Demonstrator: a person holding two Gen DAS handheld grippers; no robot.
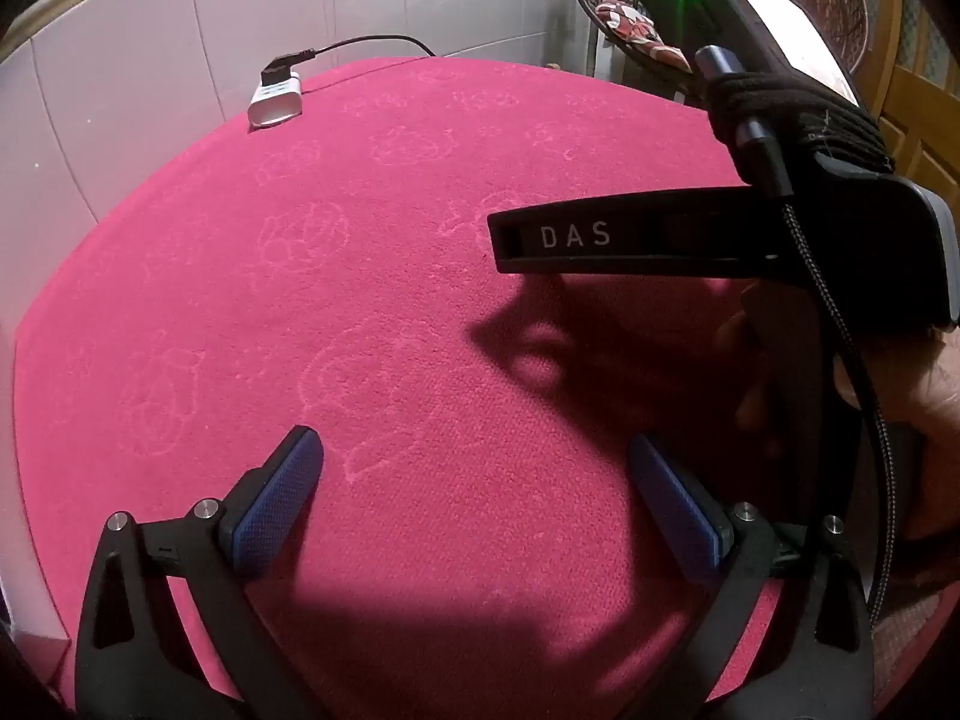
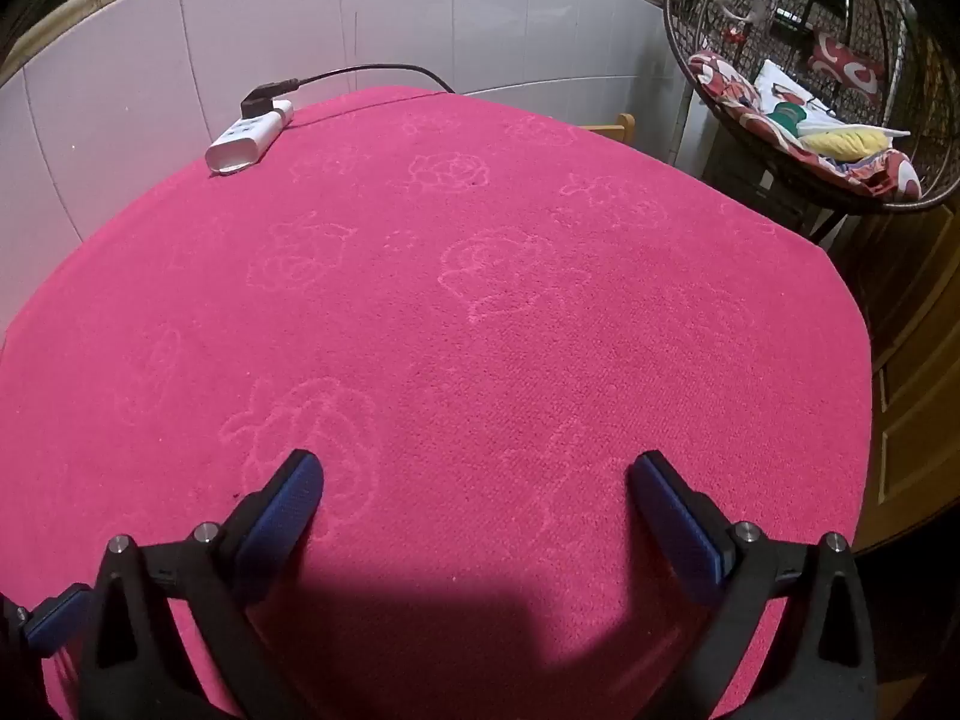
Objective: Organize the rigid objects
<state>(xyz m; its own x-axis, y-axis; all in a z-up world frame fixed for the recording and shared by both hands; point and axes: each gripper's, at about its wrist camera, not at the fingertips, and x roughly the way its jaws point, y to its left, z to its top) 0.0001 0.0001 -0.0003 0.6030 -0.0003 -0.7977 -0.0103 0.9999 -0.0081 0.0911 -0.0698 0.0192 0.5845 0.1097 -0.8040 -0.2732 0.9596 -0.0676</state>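
A table with a magenta cloth (image 1: 384, 300) fills both views (image 2: 480, 330). No loose rigid objects show on it apart from a white power strip (image 1: 275, 101) at the far left edge, also in the right wrist view (image 2: 249, 137). My left gripper (image 1: 474, 468) is open and empty above the near part of the cloth. My right gripper (image 2: 474, 477) is open and empty above the near part too. In the left wrist view the right gripper's black body marked "DAS" (image 1: 660, 237) sits to the right, held by a gloved hand (image 1: 792, 114).
A black cable (image 2: 372, 69) plugs into the power strip. A white tiled wall (image 2: 300, 30) runs behind the table. A wicker hanging chair with cushions (image 2: 804, 108) stands at the far right. A wooden door (image 2: 918, 360) is at the right.
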